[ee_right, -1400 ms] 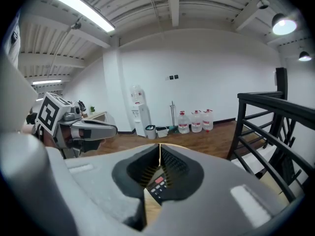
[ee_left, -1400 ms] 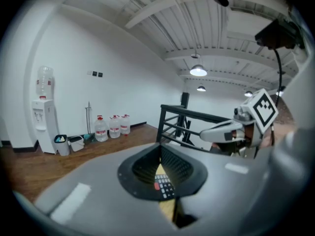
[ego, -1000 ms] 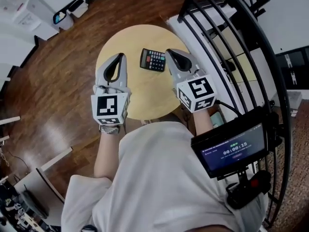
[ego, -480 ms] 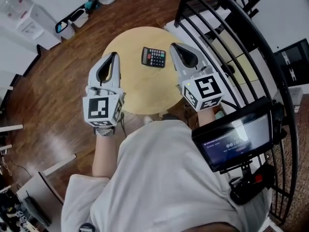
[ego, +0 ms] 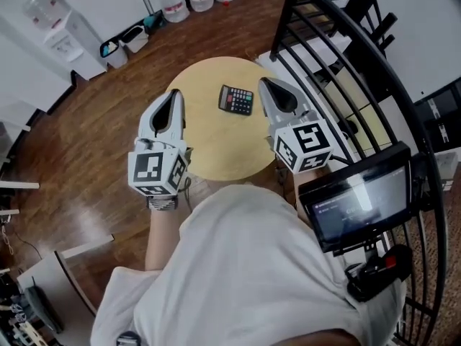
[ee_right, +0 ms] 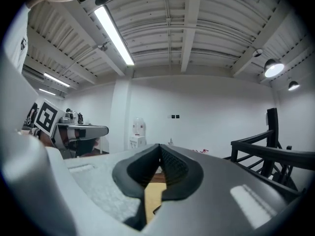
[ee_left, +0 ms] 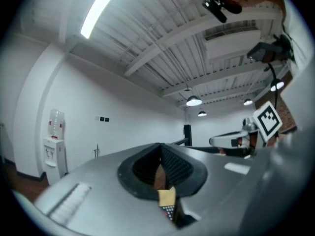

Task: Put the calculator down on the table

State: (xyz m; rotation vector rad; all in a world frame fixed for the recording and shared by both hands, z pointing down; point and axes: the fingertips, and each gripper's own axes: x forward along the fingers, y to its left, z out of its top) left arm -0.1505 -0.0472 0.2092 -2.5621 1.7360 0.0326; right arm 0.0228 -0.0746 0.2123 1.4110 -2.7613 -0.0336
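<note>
Calculator (ego: 236, 100) on table (ego: 209, 143) between left tool (ego: 175, 92) and right tool (ego: 265, 83), both closed, empty.

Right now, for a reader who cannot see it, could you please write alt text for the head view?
A black calculator lies flat on a round light-wood table, between the tips of two hand-held grippers that do not touch it. The left gripper and the right gripper both have shut, empty jaws. A black railing stands at the right.
</note>
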